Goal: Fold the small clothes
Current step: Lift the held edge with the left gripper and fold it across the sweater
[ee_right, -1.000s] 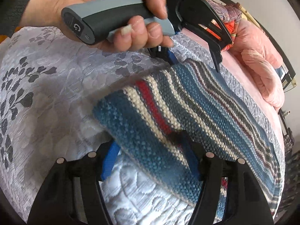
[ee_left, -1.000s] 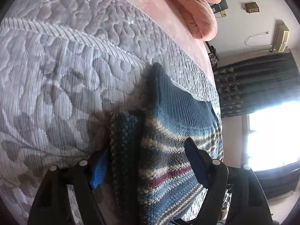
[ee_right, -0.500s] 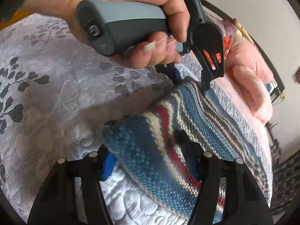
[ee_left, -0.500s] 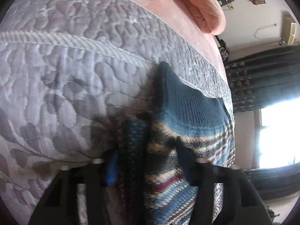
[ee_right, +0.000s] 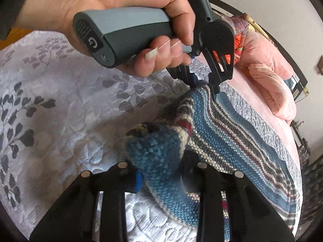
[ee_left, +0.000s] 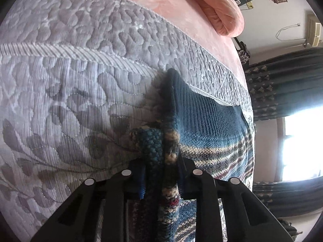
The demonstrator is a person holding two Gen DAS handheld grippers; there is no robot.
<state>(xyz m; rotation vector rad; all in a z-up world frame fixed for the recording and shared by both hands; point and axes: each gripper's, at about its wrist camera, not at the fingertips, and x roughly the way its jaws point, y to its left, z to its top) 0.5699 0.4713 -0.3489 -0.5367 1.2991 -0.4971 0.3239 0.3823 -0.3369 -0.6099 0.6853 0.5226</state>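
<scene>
A striped knitted garment [ee_right: 232,139], in blue, cream, grey and red bands, is found lying on a grey quilted bedspread [ee_left: 70,100] with a leaf pattern. One corner of the garment is bunched and raised off the bedspread, and this raised part is gripped at two points. The left gripper [ee_left: 161,177] is seen pressed together on a thick fold of the knit, with the cloth squeezed between its blue-padded fingers [ee_left: 141,181]. The right gripper [ee_right: 159,179] is likewise closed on the bunched blue end of the garment, which fills the gap between its fingers. In the right wrist view the left gripper is also recorded above the garment, its grey handle held in a hand [ee_right: 125,10], its tips meeting the striped edge. The rest of the garment is spread flat on the bedspread, away from the grippers. Beyond the far edge of the bedspread a pink sheet [ee_left: 181,6] and a rolled pink blanket [ee_left: 220,10] are noted. Dark curtains [ee_left: 282,84] beside a bright window are observed past the garment.
</scene>
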